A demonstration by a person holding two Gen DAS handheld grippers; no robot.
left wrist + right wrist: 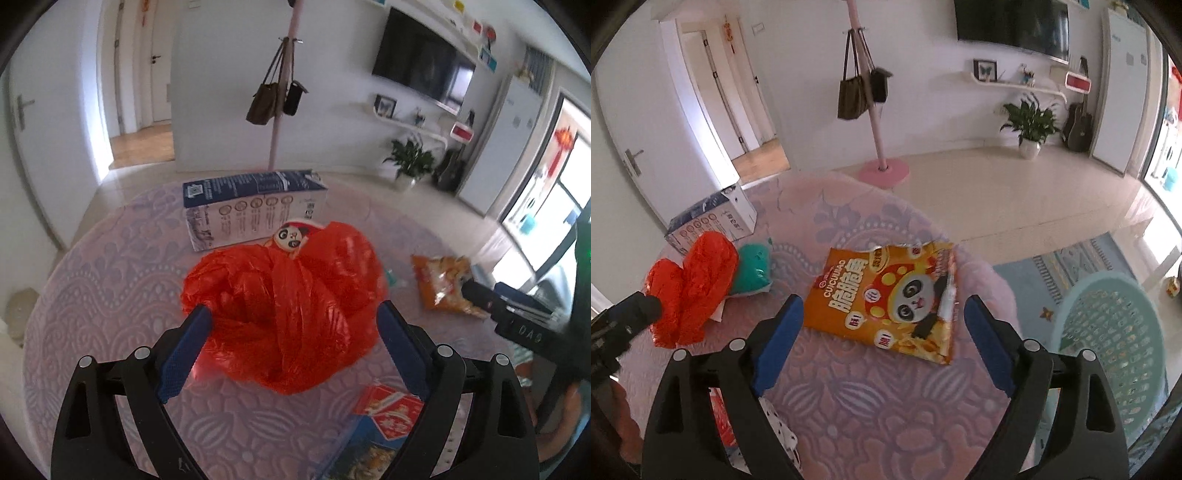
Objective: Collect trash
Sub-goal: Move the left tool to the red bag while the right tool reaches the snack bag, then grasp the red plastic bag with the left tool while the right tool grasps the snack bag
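The red plastic bag (284, 317) lies crumpled on the desk (110, 280) straight ahead of my left gripper (293, 317), and a snack wrapper with a panda face (291, 236) pokes out at its far edge. My left jaws stand wide open on either side of the bag; the blue pads sit right at its near folds, though I cannot tell whether they touch it, and they hold nothing. Behind the bag a blue and white carton (255, 206) lies on its side, its print too small to read. A red and white packet (388, 406) lies near my right-hand finger.

The orange snack bag (886, 302) lies flat on the desk between the tips of my right gripper (884, 321). It reads "CUICUIJIAO" above large Chinese characters, beside a cartoon panda. My right jaws are also spread wide, holding nothing and touching nothing. A teal packet (753, 269) rests just beside the red bag, and a pale green basket (1108, 347) stands off the desk's right edge, on a patterned rug (1071, 258)
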